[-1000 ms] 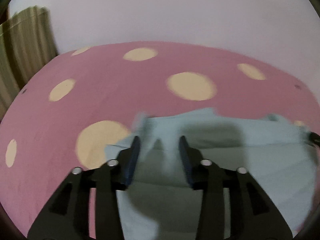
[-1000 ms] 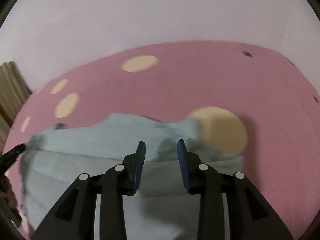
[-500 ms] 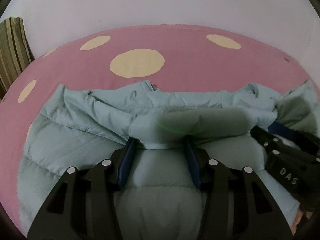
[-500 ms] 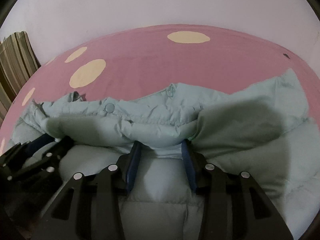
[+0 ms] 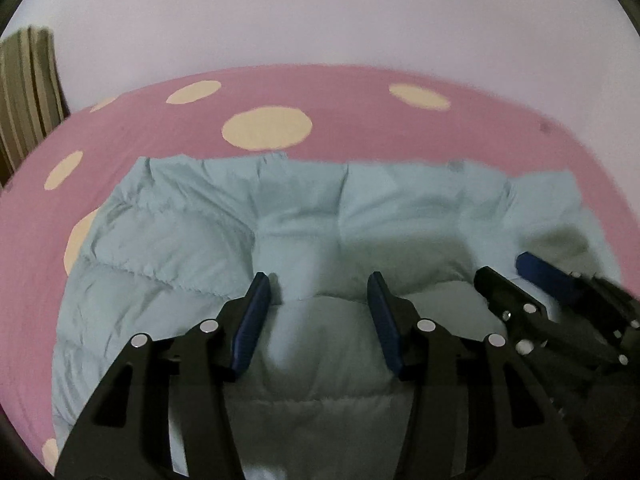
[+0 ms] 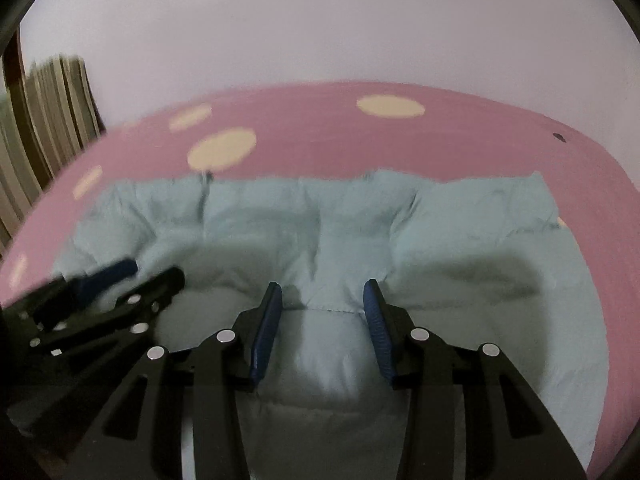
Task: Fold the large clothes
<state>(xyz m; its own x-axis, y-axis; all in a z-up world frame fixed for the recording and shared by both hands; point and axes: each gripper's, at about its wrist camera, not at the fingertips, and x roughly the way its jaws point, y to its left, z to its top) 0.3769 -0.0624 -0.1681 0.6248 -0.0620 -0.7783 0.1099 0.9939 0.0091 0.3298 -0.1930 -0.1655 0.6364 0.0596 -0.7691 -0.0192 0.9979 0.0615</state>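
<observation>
A pale blue quilted puffer jacket (image 5: 304, 216) lies spread on a pink bed cover with cream dots (image 5: 352, 104); it also shows in the right wrist view (image 6: 360, 220). My left gripper (image 5: 320, 284) hovers over the jacket's near part, jaws open, nothing between them. My right gripper (image 6: 322, 294) is likewise open and empty over the jacket. The right gripper shows at the right of the left wrist view (image 5: 560, 292), and the left gripper shows at the left of the right wrist view (image 6: 100, 288). They are side by side.
A plain pale wall (image 5: 320, 12) stands behind the bed. A striped curtain (image 5: 28, 92) hangs at the far left, also in the right wrist view (image 6: 44, 120). The pink cover (image 6: 440, 140) extends beyond the jacket's far edge.
Half a second ago both grippers held a raised fold of the jacket. Now the fold lies flat forward, both jaws stand open and empty, and both grippers have drawn back.
</observation>
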